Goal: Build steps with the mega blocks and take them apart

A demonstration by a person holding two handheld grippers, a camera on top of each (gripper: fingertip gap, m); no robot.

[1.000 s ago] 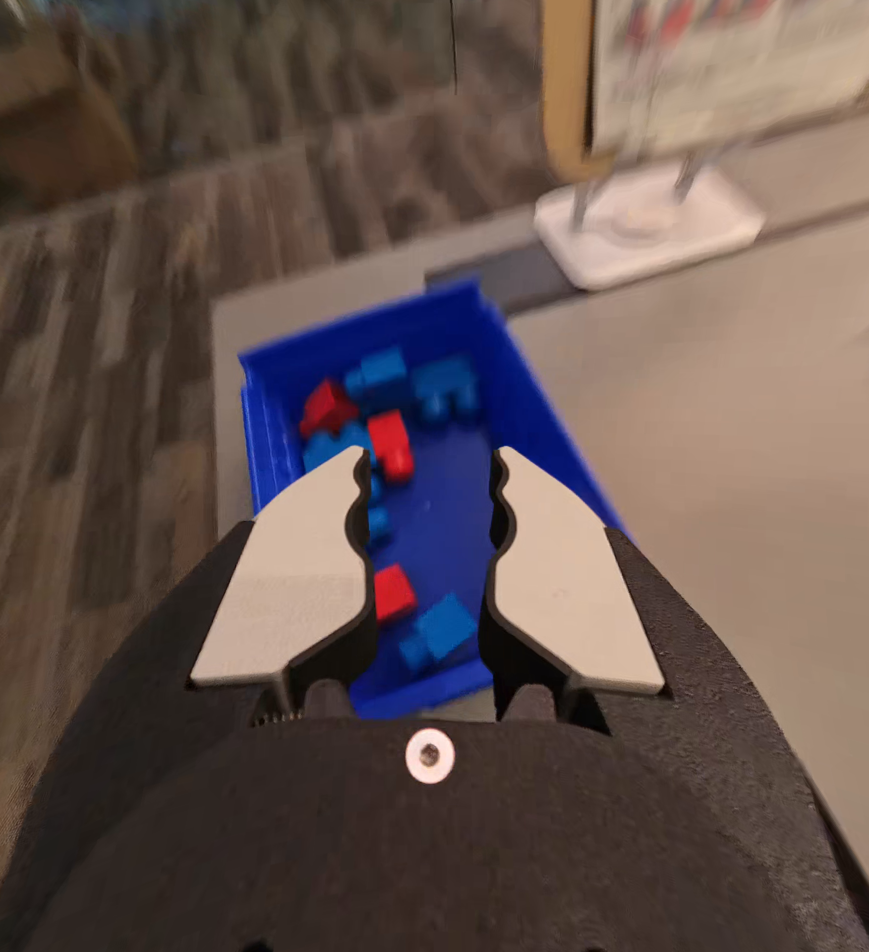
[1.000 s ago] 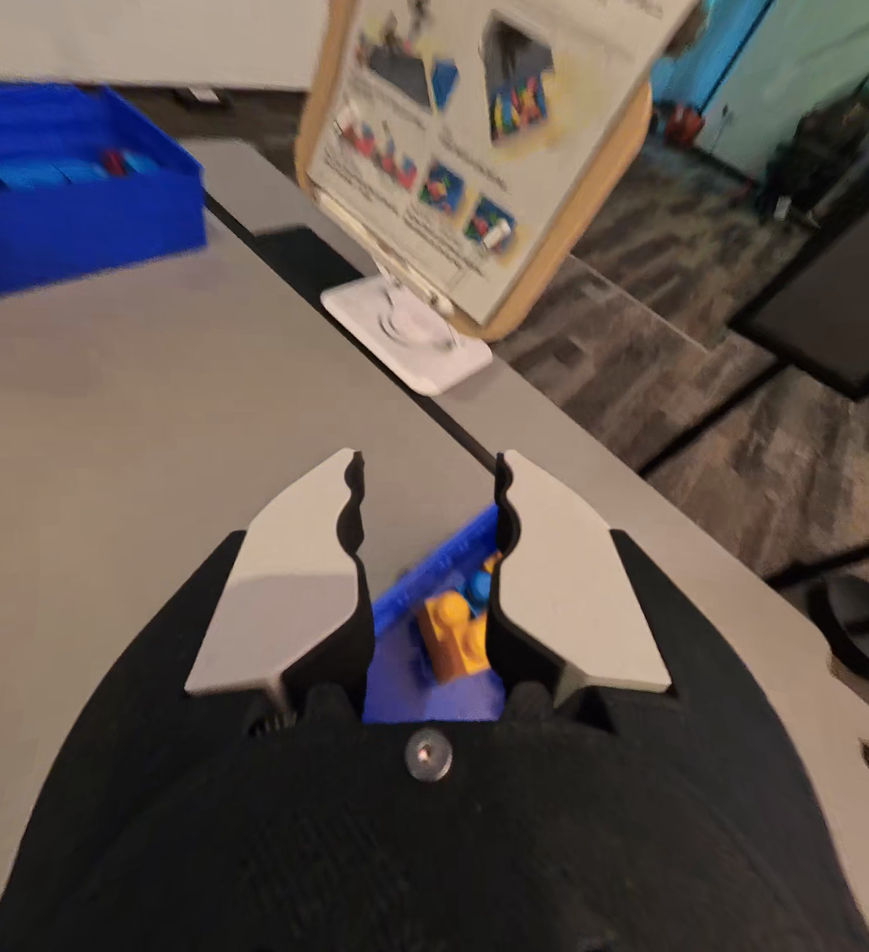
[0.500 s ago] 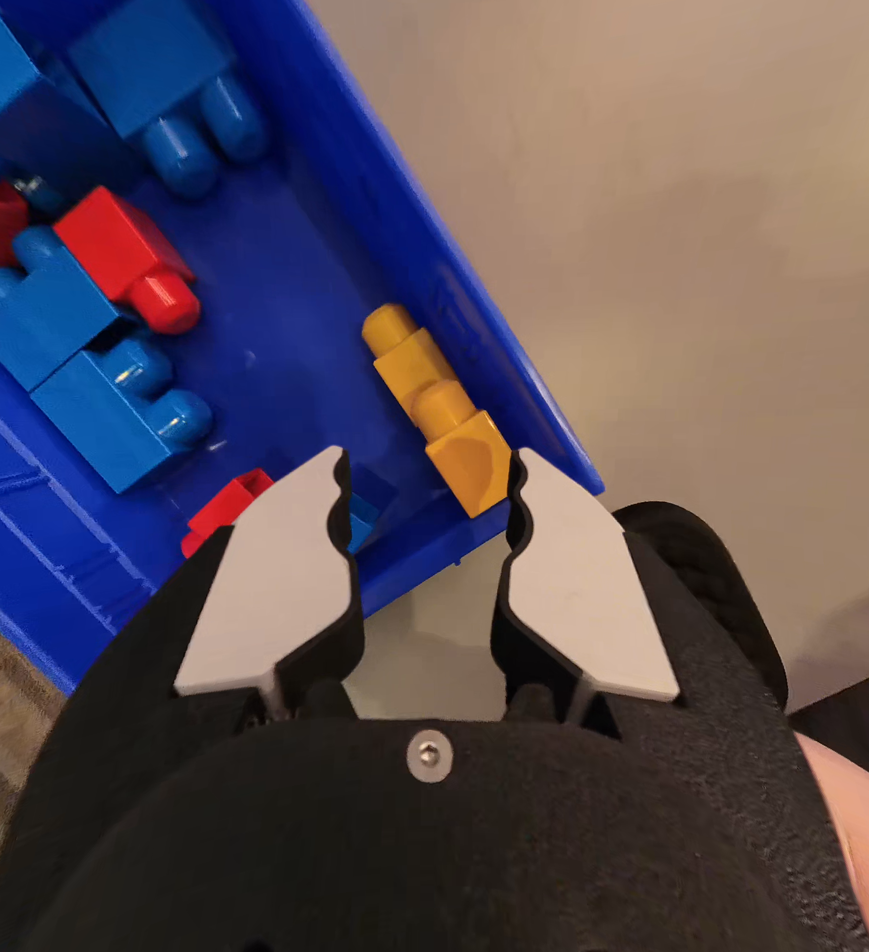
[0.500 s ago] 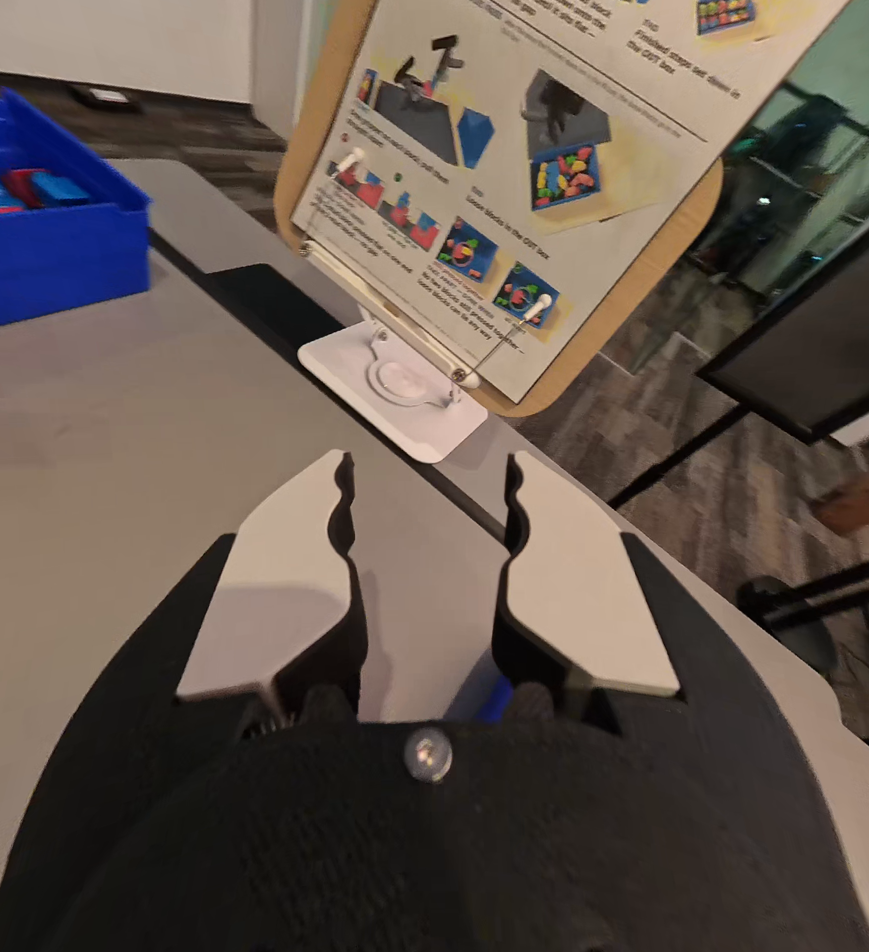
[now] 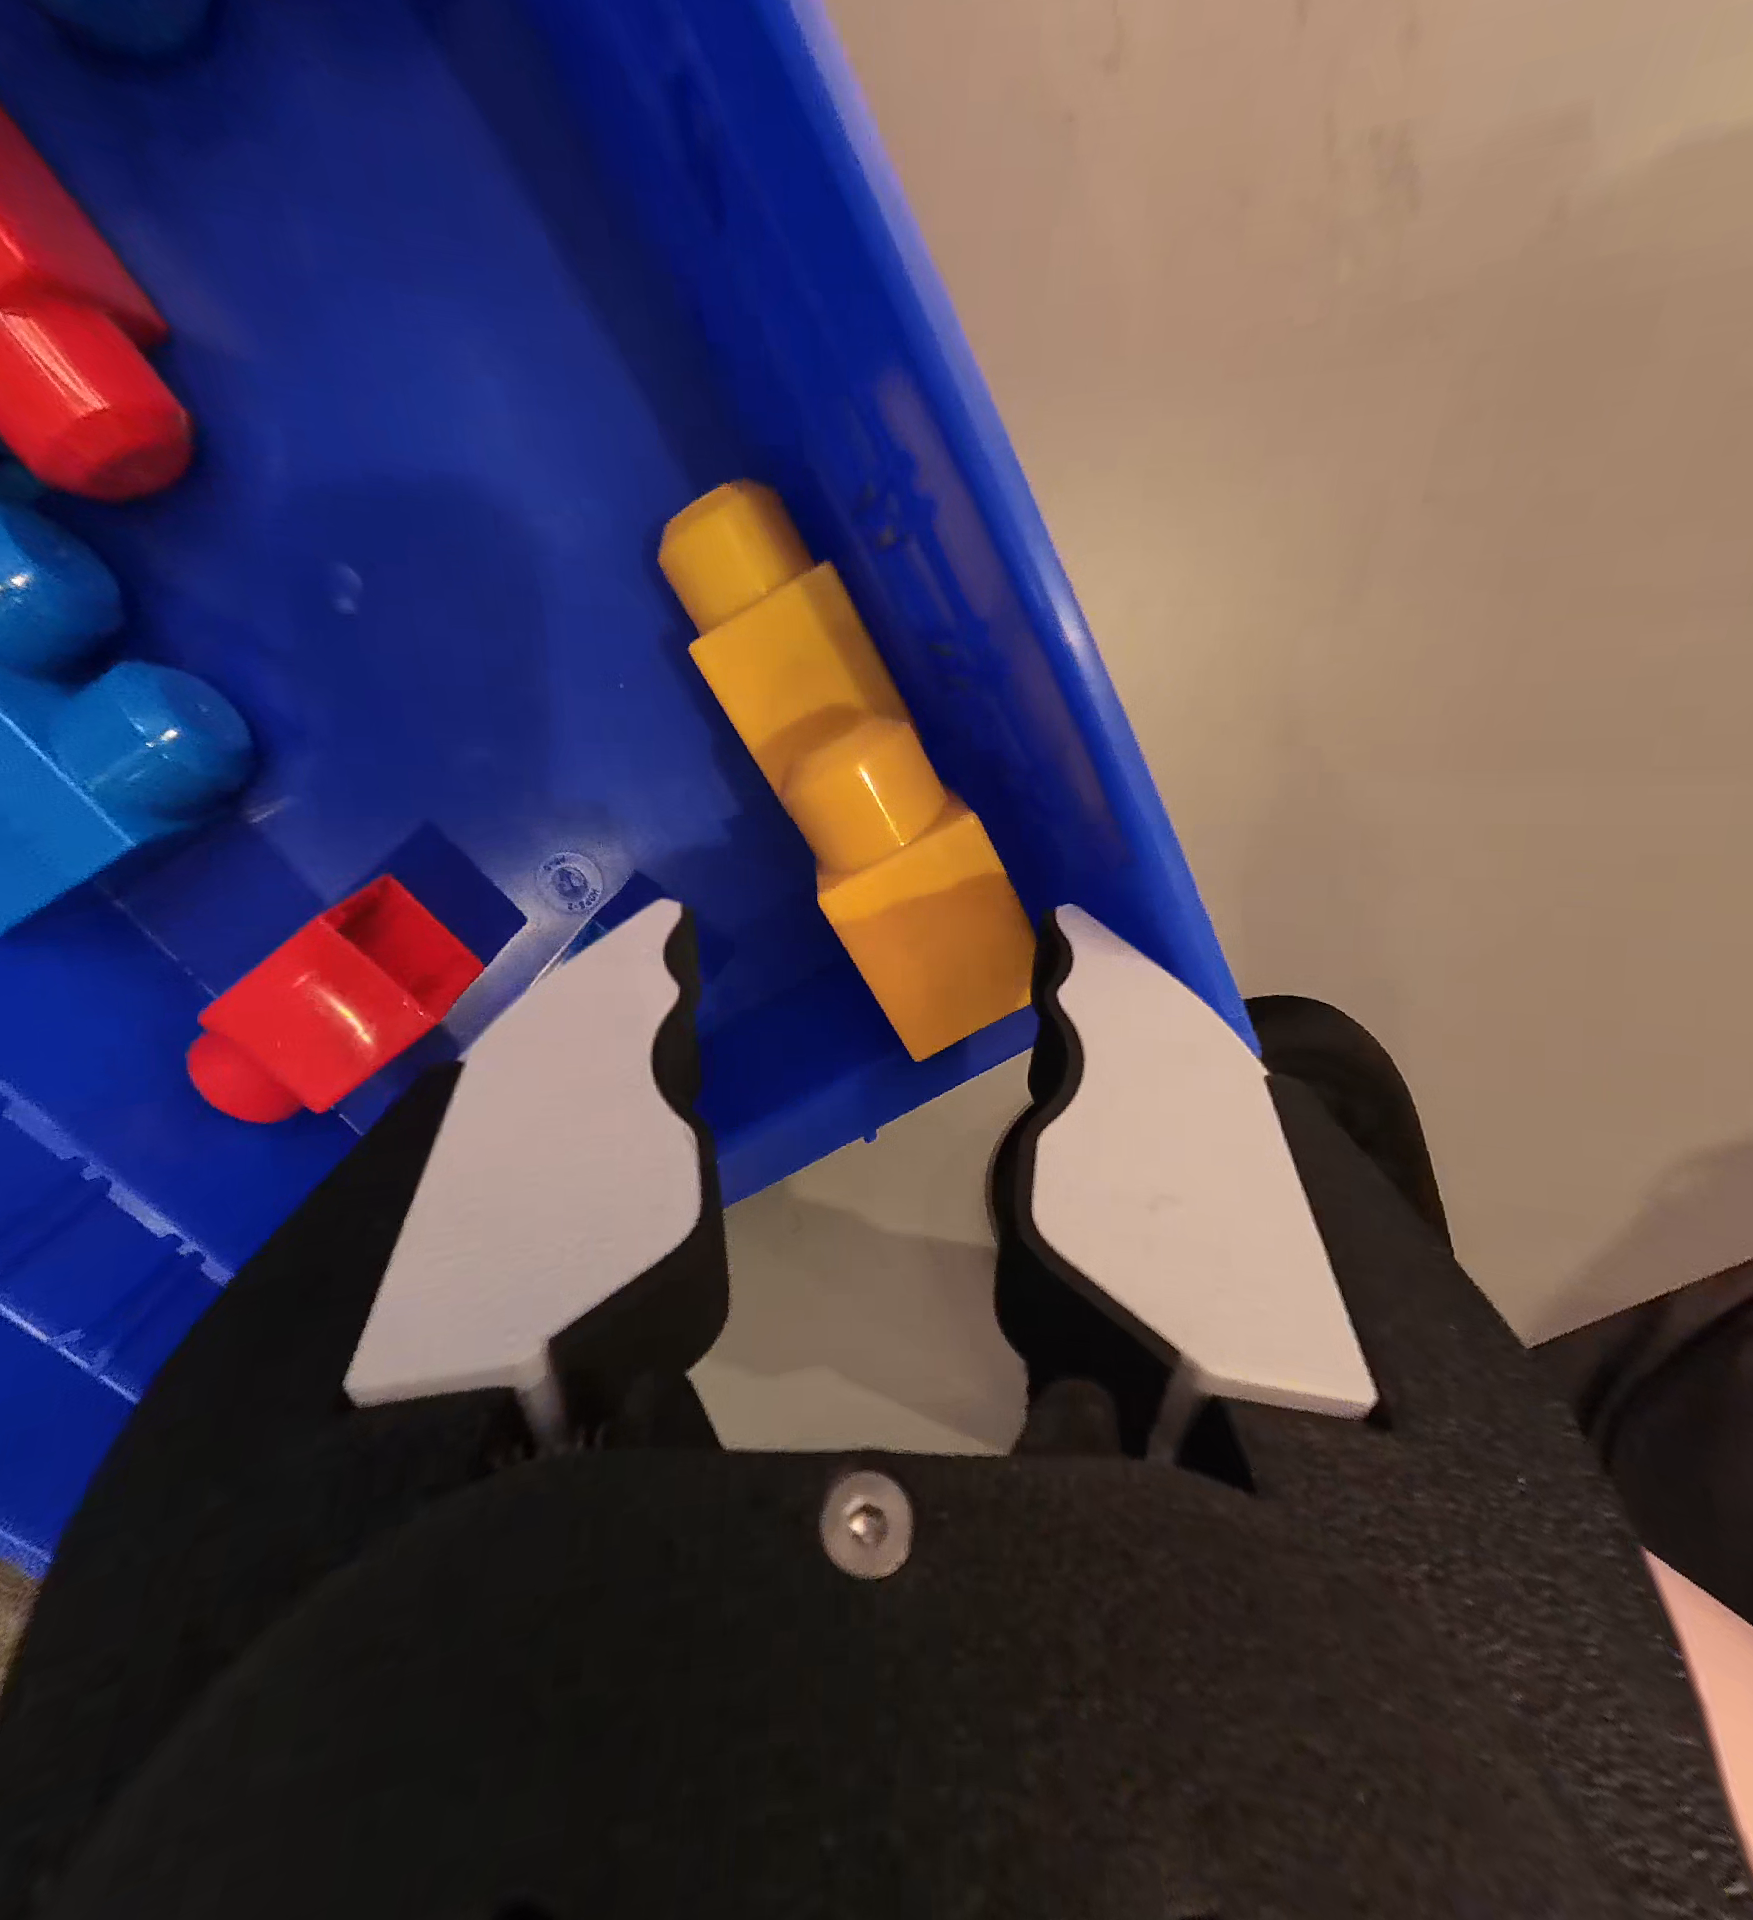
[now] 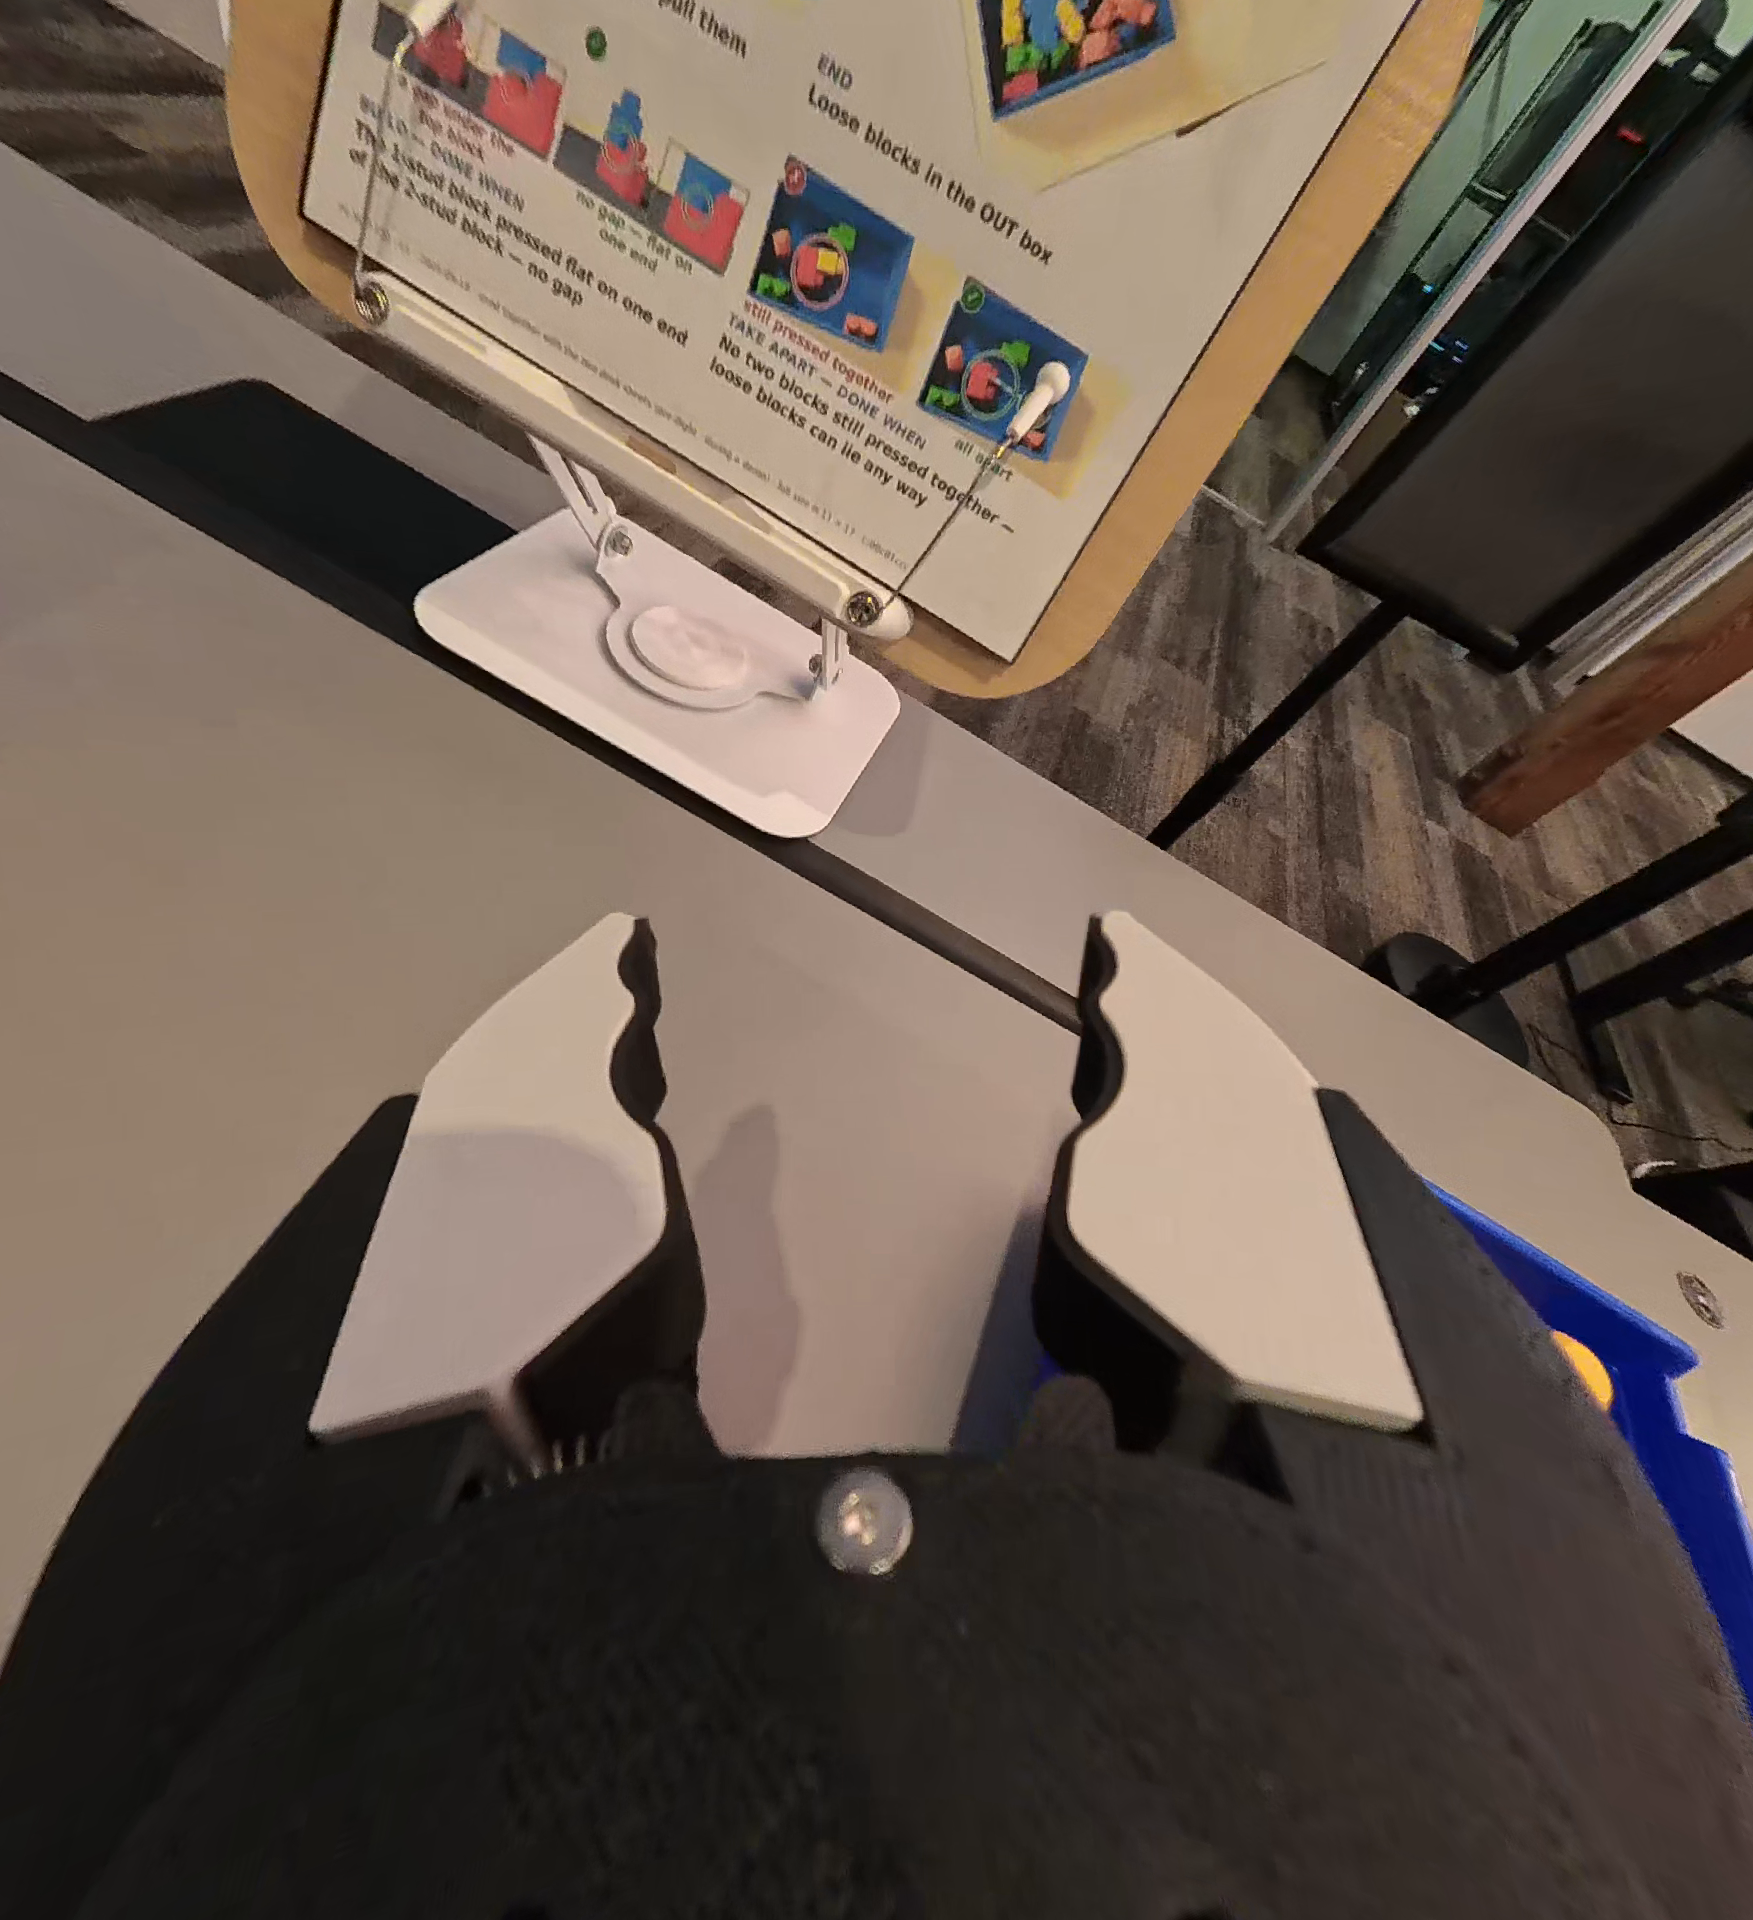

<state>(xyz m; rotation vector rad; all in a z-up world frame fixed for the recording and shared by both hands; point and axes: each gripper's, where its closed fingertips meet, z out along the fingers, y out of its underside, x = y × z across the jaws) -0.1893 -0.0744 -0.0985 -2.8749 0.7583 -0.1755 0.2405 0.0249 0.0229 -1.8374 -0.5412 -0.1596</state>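
The grey table (image 6: 176, 883) carries a blue bin (image 5: 851, 312) at the left gripper's station; a second blue bin (image 6: 1703, 1475) shows at the lower right edge of the right wrist view. A printed instruction board (image 6: 851, 208) on a white stand (image 6: 664, 665) sits at the table's far edge. Inside the first bin lie a blue two-stud block (image 5: 30, 748), a large red block (image 5: 10, 301), a small red block (image 5: 332, 997), and two yellow single-stud blocks (image 5: 841, 769) joined end to end against the bin's right wall. The left gripper (image 5: 856, 935) is wide open and empty, its tips at the yellow pair's near end. The right gripper (image 6: 861, 935) is likewise spread and empty over bare table.
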